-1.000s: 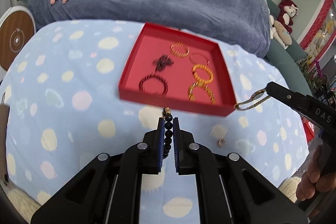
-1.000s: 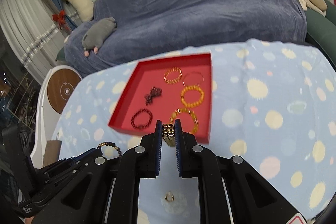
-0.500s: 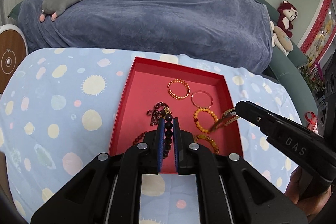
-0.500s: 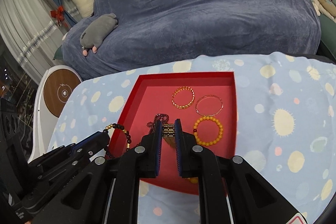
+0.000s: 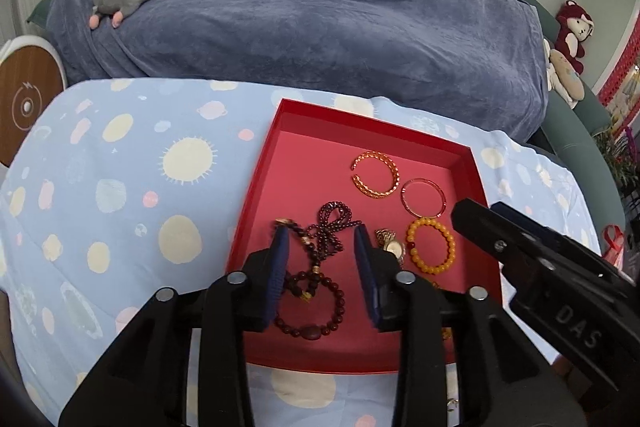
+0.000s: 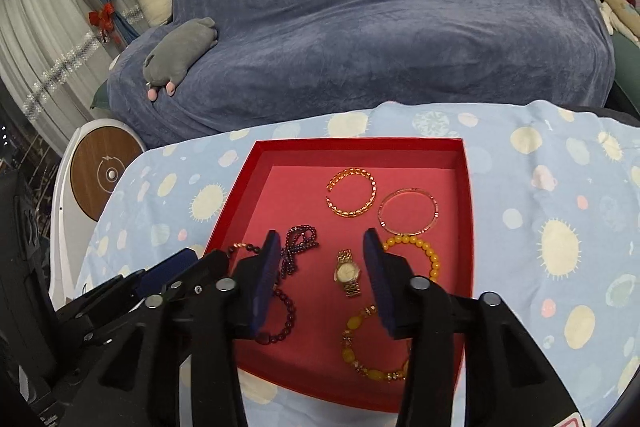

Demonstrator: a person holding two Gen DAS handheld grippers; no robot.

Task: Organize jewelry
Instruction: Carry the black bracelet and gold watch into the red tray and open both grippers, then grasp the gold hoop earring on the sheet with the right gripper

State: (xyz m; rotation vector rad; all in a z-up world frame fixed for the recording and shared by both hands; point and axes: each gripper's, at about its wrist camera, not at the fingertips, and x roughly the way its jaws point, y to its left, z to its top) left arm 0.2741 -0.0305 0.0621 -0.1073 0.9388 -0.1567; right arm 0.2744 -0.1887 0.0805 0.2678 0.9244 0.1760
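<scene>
- Left tool (image 5: 320, 259) spread wide, grasping nothing; dark bead bracelet (image 5: 308, 303) lies under it in the red tray (image 5: 256, 187).
- Right tool (image 6: 320, 267) likewise released over the watch (image 6: 347, 273), for sorting.

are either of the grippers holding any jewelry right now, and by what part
Nothing is held. The left gripper and right gripper are both open above the red tray; the gold wristwatch lies flat in it.

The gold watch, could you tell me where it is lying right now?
In the right wrist view, the gold watch lies flat in the red tray, between the dark purple bead strand on its left and the yellow bead bracelet on its right.
</scene>
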